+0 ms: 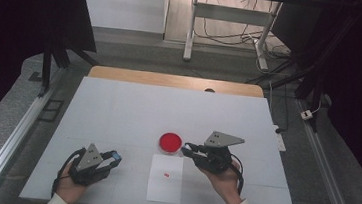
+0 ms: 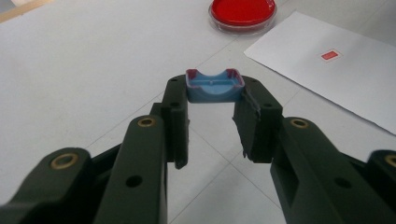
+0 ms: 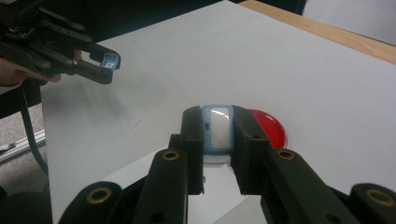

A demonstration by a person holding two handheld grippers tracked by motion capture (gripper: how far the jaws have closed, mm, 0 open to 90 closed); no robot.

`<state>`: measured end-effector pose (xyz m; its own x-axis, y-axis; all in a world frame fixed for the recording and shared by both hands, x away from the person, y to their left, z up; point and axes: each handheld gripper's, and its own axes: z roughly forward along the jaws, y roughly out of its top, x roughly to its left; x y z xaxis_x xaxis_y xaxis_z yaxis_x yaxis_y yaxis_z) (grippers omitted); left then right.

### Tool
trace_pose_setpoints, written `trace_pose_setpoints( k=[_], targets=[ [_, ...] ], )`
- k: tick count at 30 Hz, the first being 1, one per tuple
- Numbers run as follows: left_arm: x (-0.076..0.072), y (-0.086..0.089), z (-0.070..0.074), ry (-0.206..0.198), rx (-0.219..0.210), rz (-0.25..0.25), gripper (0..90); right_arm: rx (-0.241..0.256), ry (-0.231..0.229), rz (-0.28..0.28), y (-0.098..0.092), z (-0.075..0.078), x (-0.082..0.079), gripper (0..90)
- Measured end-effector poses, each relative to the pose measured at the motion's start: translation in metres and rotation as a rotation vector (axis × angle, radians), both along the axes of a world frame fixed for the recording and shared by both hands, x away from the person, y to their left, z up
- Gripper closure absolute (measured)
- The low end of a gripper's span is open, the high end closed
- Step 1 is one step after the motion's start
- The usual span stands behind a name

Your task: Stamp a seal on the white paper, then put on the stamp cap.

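Two claws, left [image 1: 115, 157] and right [image 1: 188, 149], well apart above table [image 1: 118, 106].

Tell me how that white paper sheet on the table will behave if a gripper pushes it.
The paper sheet lies flat and thin on the smooth table, so it will probably slide easily. It looks floppy and light, and may buckle instead of moving as one piece.

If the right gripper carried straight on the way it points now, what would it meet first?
Most likely the red dish: it sits on the table just beyond the right gripper and the pale blue piece clamped between its jaws. How much gap remains is unclear, since the jaws hide the dish's near edge.
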<state>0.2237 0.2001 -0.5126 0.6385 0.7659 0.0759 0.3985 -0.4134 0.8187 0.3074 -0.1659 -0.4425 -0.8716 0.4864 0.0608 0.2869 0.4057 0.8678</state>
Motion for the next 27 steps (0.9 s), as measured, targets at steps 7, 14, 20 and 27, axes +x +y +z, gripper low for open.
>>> trace_pose_setpoints(
  k=[7,14,20,27],
  targets=[
    [0.0004,-0.0001,-0.0002,0.000,-0.001,0.002,65.8,0.004,0.004,0.000,-0.0004,0.0001,0.0004,75.0],
    [0.0001,-0.0013,-0.0002,0.000,0.002,-0.003,65.8,0.001,-0.003,0.001,-0.0003,0.0005,-0.0001,75.0],
    [0.0006,-0.0028,0.0006,-0.005,0.002,-0.004,65.8,0.004,-0.004,-0.001,-0.0008,0.0008,-0.0002,75.0],
    [0.0039,-0.0092,0.0020,-0.009,0.002,-0.017,65.8,0.002,-0.002,0.003,0.0013,-0.0004,-0.0008,75.0]
  ],
)
